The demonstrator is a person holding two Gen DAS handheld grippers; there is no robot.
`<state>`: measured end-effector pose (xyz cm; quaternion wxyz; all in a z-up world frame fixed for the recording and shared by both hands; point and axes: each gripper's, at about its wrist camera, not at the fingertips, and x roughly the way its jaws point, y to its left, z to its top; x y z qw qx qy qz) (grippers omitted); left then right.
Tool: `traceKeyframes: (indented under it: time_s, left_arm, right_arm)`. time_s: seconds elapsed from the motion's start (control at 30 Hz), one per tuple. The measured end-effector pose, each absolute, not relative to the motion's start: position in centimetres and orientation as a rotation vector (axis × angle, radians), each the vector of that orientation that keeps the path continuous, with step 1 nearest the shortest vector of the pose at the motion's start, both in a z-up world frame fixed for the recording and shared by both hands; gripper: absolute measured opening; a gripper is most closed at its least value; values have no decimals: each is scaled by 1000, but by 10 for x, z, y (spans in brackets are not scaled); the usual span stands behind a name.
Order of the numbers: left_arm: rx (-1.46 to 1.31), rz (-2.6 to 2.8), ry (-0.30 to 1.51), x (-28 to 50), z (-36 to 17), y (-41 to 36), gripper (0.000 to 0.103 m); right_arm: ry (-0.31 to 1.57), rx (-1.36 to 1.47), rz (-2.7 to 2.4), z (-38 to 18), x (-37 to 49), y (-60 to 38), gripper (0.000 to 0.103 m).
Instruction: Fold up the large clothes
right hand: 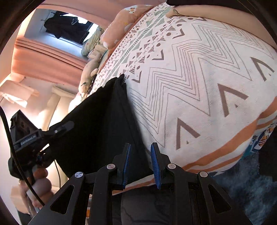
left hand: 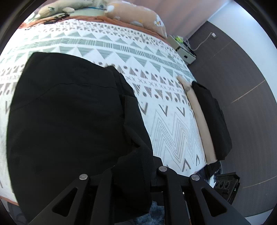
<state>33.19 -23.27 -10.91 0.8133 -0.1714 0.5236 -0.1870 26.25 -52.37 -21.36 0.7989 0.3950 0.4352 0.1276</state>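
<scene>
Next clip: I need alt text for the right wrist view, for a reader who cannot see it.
The right gripper, blue-padded jaws apart, straddles the hanging edge of a black garment at the side of a bed with a white geometric-patterned bedspread. At left, a hand holds the left gripper against the same garment.

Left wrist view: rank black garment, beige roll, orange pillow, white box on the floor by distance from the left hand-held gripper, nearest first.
1. Black garment: draped right over the left hand-held gripper, centre-left.
2. Beige roll: right edge of the bed, mid-distance.
3. Orange pillow and white box: both at the far end, pillow on the bed's top, box on the floor to the right. Too close to call.
</scene>
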Motion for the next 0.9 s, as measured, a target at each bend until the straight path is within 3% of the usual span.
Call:
traceKeyframes:
  time_s: [0.1,0.2,0.27,0.3,0.37,0.53,0.6,0.9]
  left_arm:
    - [-342,-399,1127,329,-114,-246,12]
    - [-356,-441,1154,328,-118,-253,25]
    - [-401,-496,1167,327,-119,-250,50]
    - [-428,-525,1166,325,-118,-247,53]
    - [-462,-553,1141,323,-110,-236,54]
    - [-448,-485,1058,313,-93,-194,58]
    - [-453,-436,1045,312,-92,-171,58]
    - [-523,-204,1031,292,-109,-50,58]
  right_arm:
    - [931,844,280,-208,252,-524,25]
    - [930,845,281,-207,246,-536,25]
    - [934,854,283,-207,248,-536,28]
    - [933,857,286,-206,251,-535,38]
    - [921,858,291,-202,252,-534,52]
    - [905,840,369,-188,258,-511,58]
    - [903,823,387,-183,262,-499,67]
    - [935,761,390,-184,288,-451,68]
